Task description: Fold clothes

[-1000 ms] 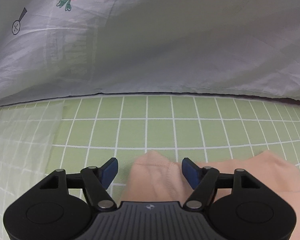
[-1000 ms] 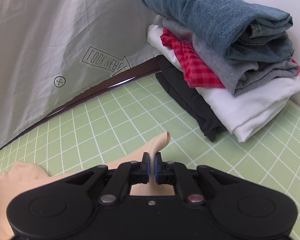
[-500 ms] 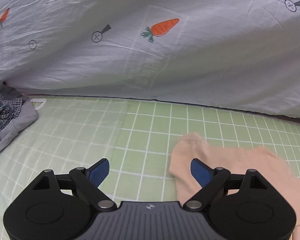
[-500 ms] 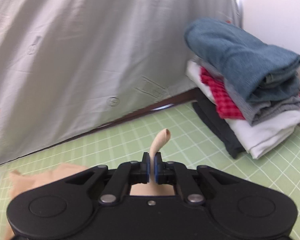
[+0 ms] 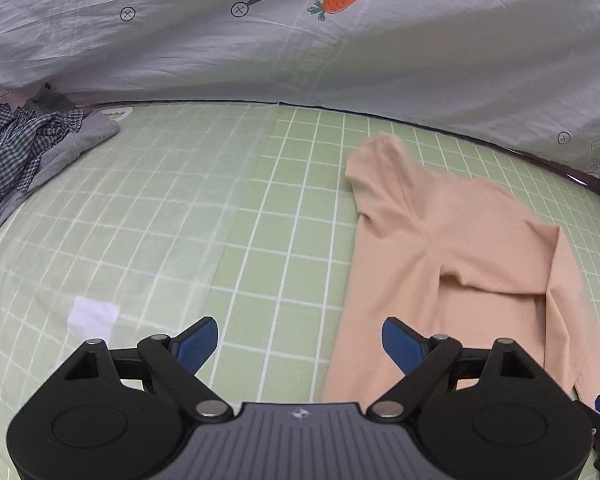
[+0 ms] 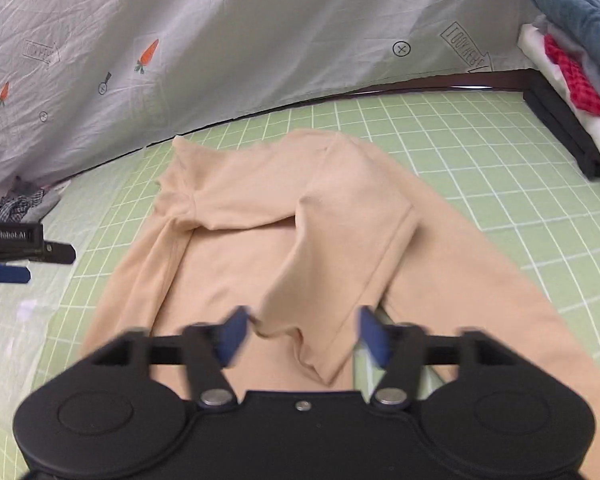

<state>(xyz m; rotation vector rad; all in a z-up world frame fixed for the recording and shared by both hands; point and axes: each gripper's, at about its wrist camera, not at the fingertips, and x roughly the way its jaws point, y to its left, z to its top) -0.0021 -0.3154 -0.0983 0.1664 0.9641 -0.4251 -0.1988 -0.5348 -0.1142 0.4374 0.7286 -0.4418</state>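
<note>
A peach long-sleeved top (image 6: 284, 216) lies on the green checked mat (image 6: 480, 168), with one sleeve folded across its body. It also shows in the left wrist view (image 5: 452, 240), to the right of centre. My right gripper (image 6: 302, 336) is open, just above the folded sleeve's cuff, holding nothing. My left gripper (image 5: 300, 340) is open and empty over the mat, left of the top's edge. Its blue finger shows in the right wrist view (image 6: 6, 273) at the far left.
A stack of folded clothes (image 6: 572, 52) stands at the right on the mat. A crumpled checked and grey pile (image 5: 28, 148) lies at the far left. A grey printed sheet (image 5: 300, 40) hangs behind the mat. A white patch (image 5: 93, 315) sits near my left gripper.
My right gripper has opened and let go of the sleeve, which now lies across the top. Both grippers have pulled back and up; the left one has moved left off the garment.
</note>
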